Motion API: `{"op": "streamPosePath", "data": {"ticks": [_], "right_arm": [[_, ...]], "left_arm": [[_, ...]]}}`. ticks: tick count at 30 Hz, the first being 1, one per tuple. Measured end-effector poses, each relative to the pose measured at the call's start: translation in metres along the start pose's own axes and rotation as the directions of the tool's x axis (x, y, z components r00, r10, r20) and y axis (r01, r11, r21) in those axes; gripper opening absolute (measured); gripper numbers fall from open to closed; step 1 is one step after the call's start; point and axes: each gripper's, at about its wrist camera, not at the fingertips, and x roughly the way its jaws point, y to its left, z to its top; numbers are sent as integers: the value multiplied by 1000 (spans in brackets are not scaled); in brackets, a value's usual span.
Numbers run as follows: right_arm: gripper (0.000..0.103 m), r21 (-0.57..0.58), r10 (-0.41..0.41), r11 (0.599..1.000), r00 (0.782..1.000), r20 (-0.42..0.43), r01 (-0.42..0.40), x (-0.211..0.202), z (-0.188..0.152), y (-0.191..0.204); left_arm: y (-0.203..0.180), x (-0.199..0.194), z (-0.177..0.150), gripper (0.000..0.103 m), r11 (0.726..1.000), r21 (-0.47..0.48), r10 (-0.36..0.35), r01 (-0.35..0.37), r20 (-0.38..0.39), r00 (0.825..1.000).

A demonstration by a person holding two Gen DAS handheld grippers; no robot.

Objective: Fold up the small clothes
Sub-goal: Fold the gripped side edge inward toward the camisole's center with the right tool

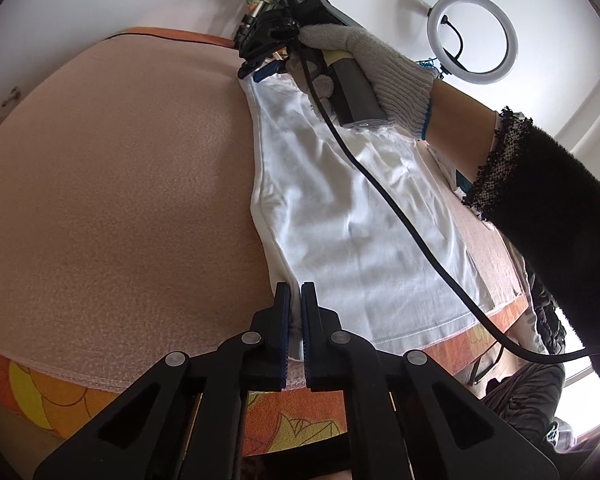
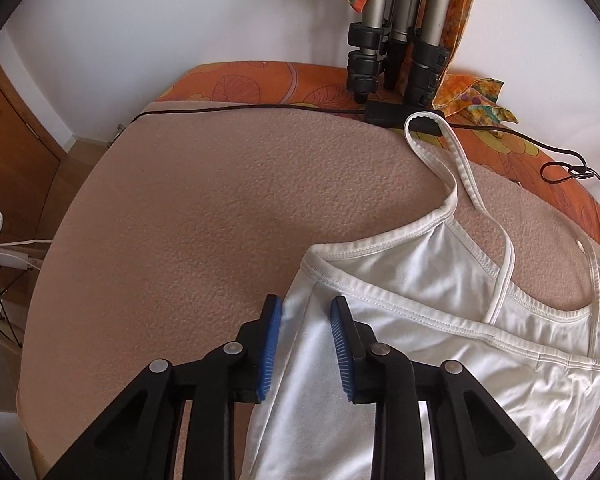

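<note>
My left gripper point(image 1: 294, 286) had its fingers pinched narrow on the hem corner of the white camisole point(image 1: 340, 216), which lay flat on the pink tabletop point(image 1: 120, 184). My right gripper point(image 2: 306, 306) straddled its top corner, fingers wide.

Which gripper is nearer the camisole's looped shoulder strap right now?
Right. The right gripper straddles the top corner of the white camisole, near its strap. The left gripper pinches the bottom hem corner, at the opposite end.
</note>
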Motion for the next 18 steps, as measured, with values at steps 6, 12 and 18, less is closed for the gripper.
{"op": "streamPosePath", "data": {"ticks": [6,12,18], "right_arm": [[0,37,33,999,998,48,-35,-16,1,-22],[0,45,34,998,995,95,-38,-43,-5,-44],[0,61,-6,998,990,140,-3,-61,-12,-68]], "left_arm": [[-17,2,3,4,998,57,-23,22,17,1000],[-28,0,2,3,994,91,-60,58,17,998],[-54,3,5,3,984,154,-95,91,19,995]]}}
